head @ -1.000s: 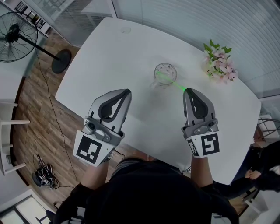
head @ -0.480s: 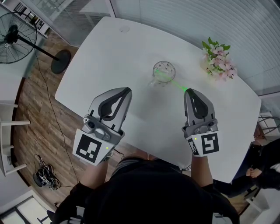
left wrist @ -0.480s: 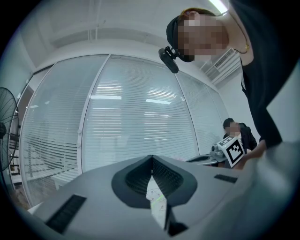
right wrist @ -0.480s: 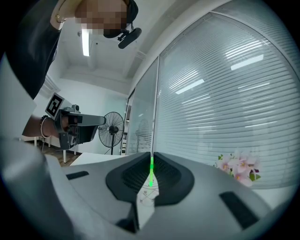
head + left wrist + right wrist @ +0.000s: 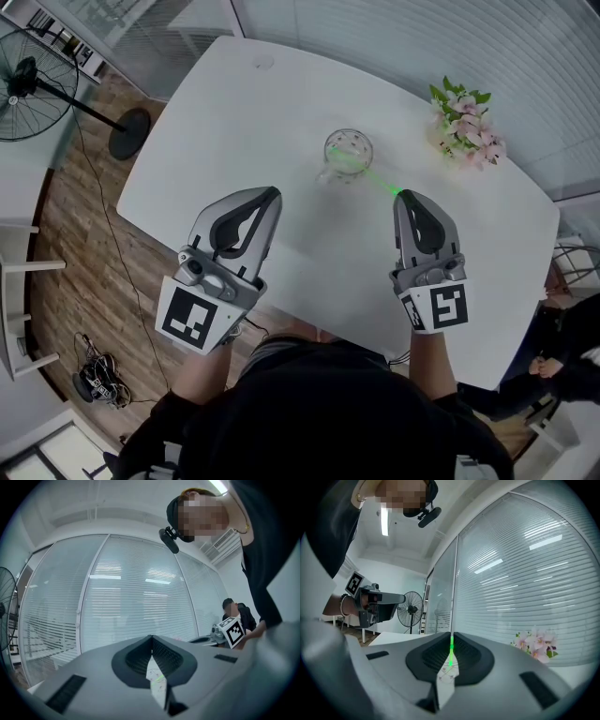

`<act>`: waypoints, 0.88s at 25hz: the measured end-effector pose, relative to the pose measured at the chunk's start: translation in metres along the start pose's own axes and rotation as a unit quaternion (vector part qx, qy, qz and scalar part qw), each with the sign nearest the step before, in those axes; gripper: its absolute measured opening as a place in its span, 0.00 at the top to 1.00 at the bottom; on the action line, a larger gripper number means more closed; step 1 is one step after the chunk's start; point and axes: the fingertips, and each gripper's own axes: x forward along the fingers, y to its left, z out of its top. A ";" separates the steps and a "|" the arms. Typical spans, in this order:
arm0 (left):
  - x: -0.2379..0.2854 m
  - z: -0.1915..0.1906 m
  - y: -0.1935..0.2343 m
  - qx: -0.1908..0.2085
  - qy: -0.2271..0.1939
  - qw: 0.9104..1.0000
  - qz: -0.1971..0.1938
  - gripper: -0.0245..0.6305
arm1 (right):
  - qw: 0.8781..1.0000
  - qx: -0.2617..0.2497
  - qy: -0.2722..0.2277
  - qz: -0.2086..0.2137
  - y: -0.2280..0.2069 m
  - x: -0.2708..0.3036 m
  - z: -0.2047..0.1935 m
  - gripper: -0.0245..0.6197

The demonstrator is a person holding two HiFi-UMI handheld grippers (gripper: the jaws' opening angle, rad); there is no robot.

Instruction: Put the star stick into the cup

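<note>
Grips the green star stick [image 5: 378, 180] in the narrow pinch of the right gripper [image 5: 399, 195], level above the white table [image 5: 234, 112], far end across the mouth of the glass cup [image 5: 352, 139]. Holds the left gripper [image 5: 271, 195] closed on nothing, well left of the cup. Pink flowers [image 5: 466, 127] at the far right

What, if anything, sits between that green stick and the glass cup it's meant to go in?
Nothing visible does. The right claw holds the green stick, whose far end reaches over the mouth of the cup. Only the bare white table lies under it. The pink flowers stand off to the side.
</note>
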 end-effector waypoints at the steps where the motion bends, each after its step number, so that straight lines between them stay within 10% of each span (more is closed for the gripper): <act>1: 0.000 0.000 0.000 0.000 0.000 1.000 0.000 0.94 | 1.000 0.001 -0.001 -0.001 0.000 0.000 0.000 0.92; 22: 0.001 0.005 -0.006 0.003 -0.005 1.000 0.002 0.94 | 1.000 0.007 -0.015 0.003 -0.003 -0.005 0.008 0.78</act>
